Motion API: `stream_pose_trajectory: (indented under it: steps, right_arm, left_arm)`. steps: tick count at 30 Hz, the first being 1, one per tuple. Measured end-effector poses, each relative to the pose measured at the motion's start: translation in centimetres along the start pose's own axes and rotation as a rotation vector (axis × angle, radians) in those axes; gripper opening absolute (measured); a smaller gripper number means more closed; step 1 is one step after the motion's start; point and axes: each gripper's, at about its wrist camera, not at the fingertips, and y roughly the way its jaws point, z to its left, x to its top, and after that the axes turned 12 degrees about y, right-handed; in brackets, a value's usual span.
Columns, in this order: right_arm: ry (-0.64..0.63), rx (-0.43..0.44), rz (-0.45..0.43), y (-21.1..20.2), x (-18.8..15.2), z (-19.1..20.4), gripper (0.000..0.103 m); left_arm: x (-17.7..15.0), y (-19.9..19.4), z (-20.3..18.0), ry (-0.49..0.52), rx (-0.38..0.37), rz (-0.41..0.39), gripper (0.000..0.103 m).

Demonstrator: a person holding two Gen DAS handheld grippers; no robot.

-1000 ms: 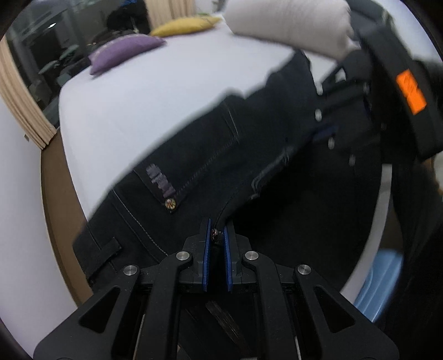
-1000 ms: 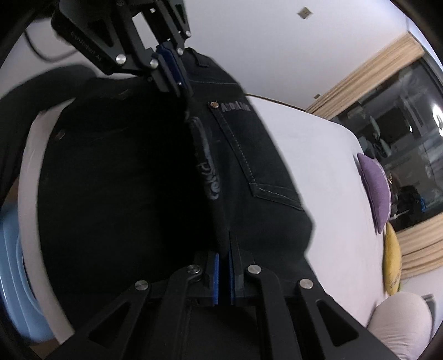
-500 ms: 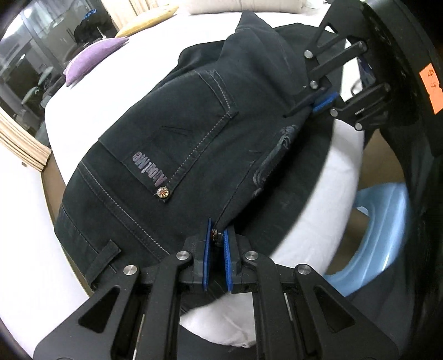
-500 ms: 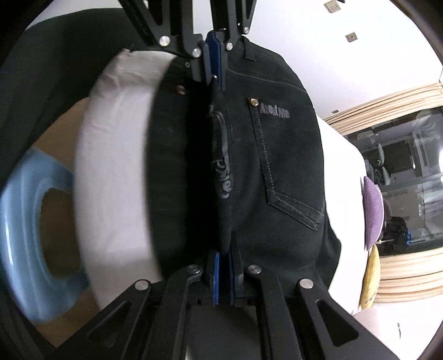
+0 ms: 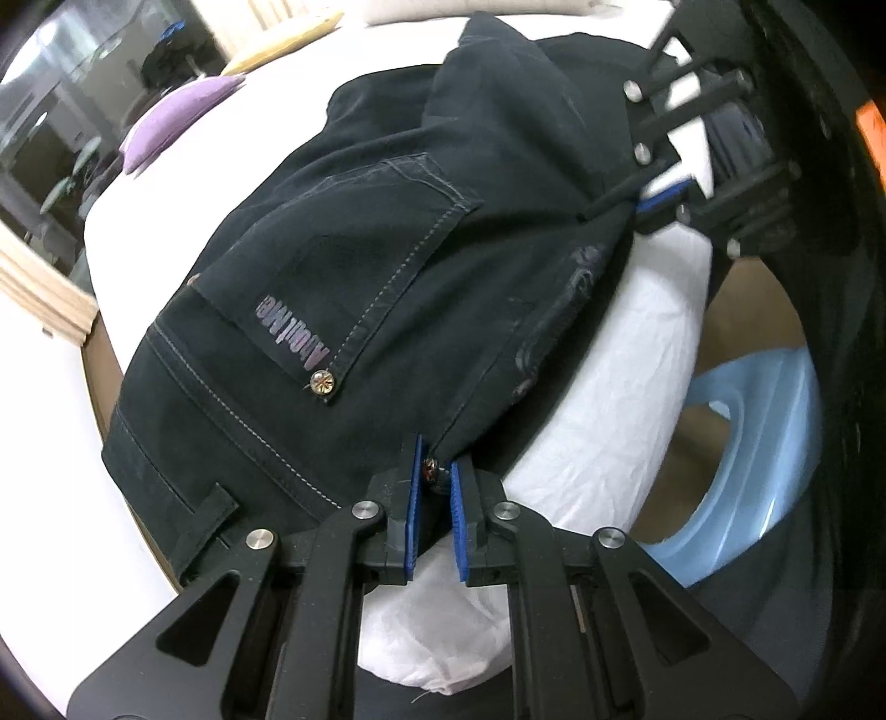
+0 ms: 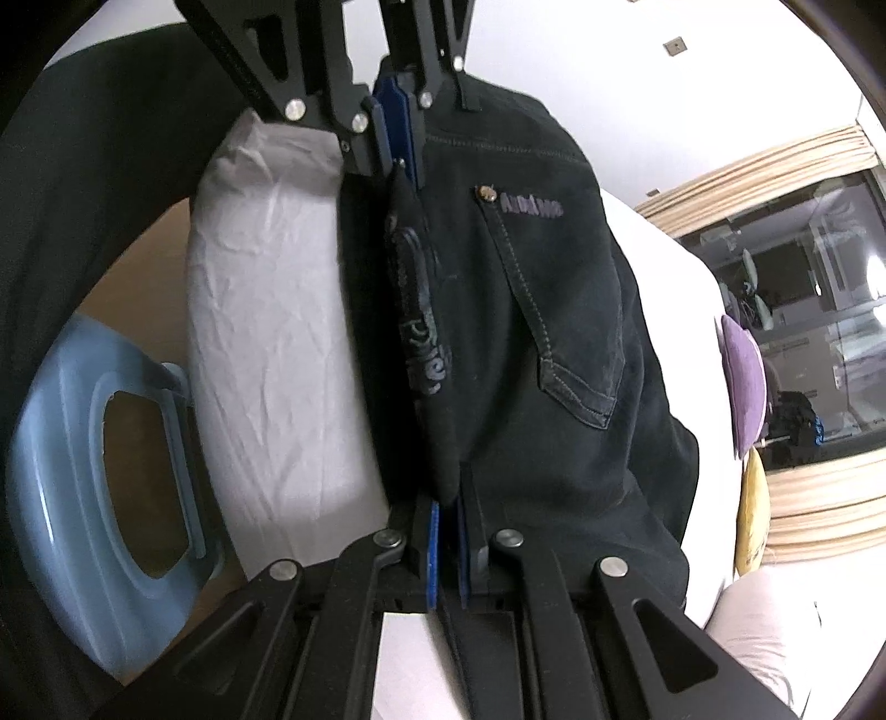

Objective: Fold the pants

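The black jeans (image 5: 343,288) lie folded lengthwise on the white bed (image 5: 626,354), back pocket with a purple logo up. My left gripper (image 5: 434,487) is shut on the waistband end of the folded edge, a rivet showing between its blue pads. My right gripper (image 6: 446,531) is shut on the same folded edge further along the pants (image 6: 526,310). Each gripper shows in the other's view: the right one (image 5: 659,199) at the upper right, the left one (image 6: 396,127) at the top. The pant legs are hidden.
A light blue plastic stool (image 5: 758,459) stands on the floor beside the bed edge; it also shows in the right wrist view (image 6: 83,471). A purple cushion (image 5: 177,116) and a yellow cushion (image 5: 282,39) lie at the bed's far side, near a window with beige curtains.
Both grippers have carried the folded edge down and toward the bed's near edge. The pants now rest flatter on the sheet, and the stool has come into view.
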Motion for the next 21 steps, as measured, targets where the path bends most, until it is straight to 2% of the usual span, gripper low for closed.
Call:
stream_pose_trajectory:
  steps: [4,6,7,8,9,10,12,14,16,17,18,19,21]
  right_arm:
    - [0.091,0.023,0.009,0.7,0.1,-0.3,0.010]
    - [0.136,0.035,0.010,0.6,-0.2,-0.3,0.010]
    - [0.153,0.037,0.008,0.6,-0.2,-0.6,0.010]
    - [0.162,0.039,0.006,0.6,-0.3,-0.6,0.010]
    - [0.166,0.037,0.004,0.7,-0.2,-0.7,0.010]
    - [0.170,0.034,0.003,0.7,-0.2,-0.6,0.010]
    - [0.196,0.031,0.002,0.9,-0.1,-0.7,0.012]
    - [0.233,0.027,-0.003,0.9,-0.1,-0.9,0.017]
    - [0.293,0.004,-0.015,0.9,-0.4,-1.7,0.038]
    - [0.327,-0.008,-0.024,0.7,-0.6,-2.0,0.058]
    - [0.371,-0.011,-0.032,0.5,-0.9,-2.7,0.077]
    - [0.414,0.008,-0.038,0.2,-1.3,-3.6,0.085]
    - [0.545,0.082,-0.084,-1.3,-2.7,-6.1,0.088]
  left_arm:
    - [0.1,-0.9,1.1,-0.094,-0.051,0.041,0.019]
    - [0.1,-2.6,2.1,-0.161,-0.109,0.015,0.028]
    - [0.0,-3.8,2.9,-0.201,-0.139,-0.010,0.040]
    - [0.0,-4.9,3.4,-0.231,-0.139,-0.035,0.065]
    - [0.1,-5.6,3.7,-0.252,-0.120,-0.056,0.073]
    - [0.5,-6.7,4.6,-0.296,-0.097,-0.107,0.077]
    - [1.5,-7.2,5.6,-0.359,-0.112,-0.154,0.077]
    - [3.5,-6.0,6.6,-0.420,-0.083,-0.174,0.077]
    - [5.5,-2.5,7.4,-0.472,-0.081,-0.125,0.075]
    - [5.9,-1.0,7.5,-0.492,-0.095,-0.107,0.066]
    - [6.4,1.6,7.5,-0.519,-0.114,-0.046,0.061]
    - [6.3,3.9,7.1,-0.533,-0.122,0.026,0.053]
    - [6.5,5.3,6.6,-0.517,-0.076,0.039,0.053]
